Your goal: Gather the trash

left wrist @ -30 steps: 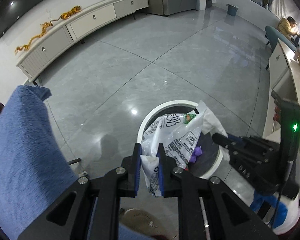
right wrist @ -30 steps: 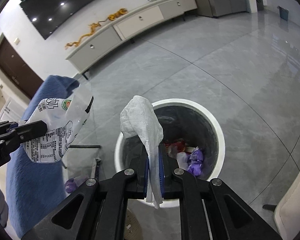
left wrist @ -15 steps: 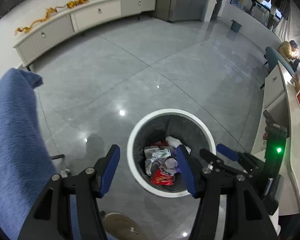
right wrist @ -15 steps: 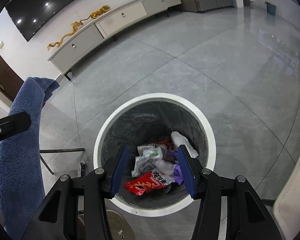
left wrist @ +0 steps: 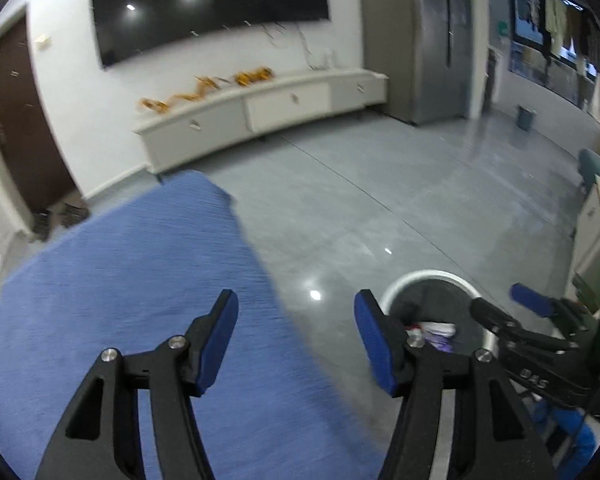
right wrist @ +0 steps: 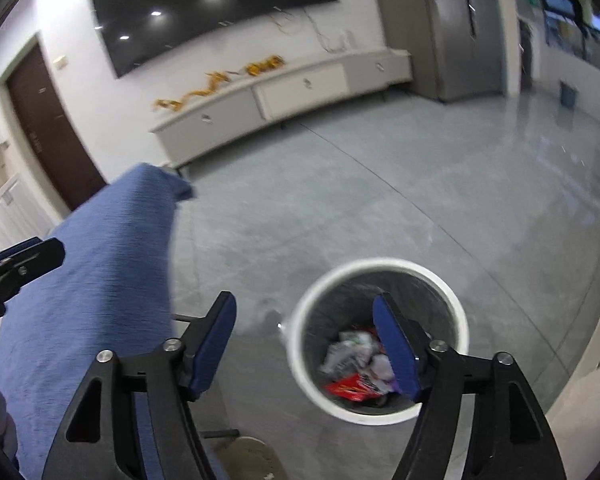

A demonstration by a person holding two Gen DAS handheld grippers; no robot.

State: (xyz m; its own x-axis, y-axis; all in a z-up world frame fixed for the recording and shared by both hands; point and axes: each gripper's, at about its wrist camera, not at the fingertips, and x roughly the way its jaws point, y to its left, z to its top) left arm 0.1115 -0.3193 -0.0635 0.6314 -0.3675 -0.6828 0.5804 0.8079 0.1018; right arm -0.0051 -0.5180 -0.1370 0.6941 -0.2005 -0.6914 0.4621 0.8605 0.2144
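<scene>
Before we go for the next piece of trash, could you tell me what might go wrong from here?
1. The left gripper and right gripper, both open and empty, sit close together; the right gripper's fingers show just beside the left one, so they could clash.
2. The bin stands free on the glossy floor; a low swing might tip it.
3. The blue cloth lies under the left gripper and could snag.

Motion-blurred fisheye views, floor glare

Black grippers (left wrist: 296, 344) w/ blue pads (right wrist: 216, 346), silver screws, green LED
</scene>
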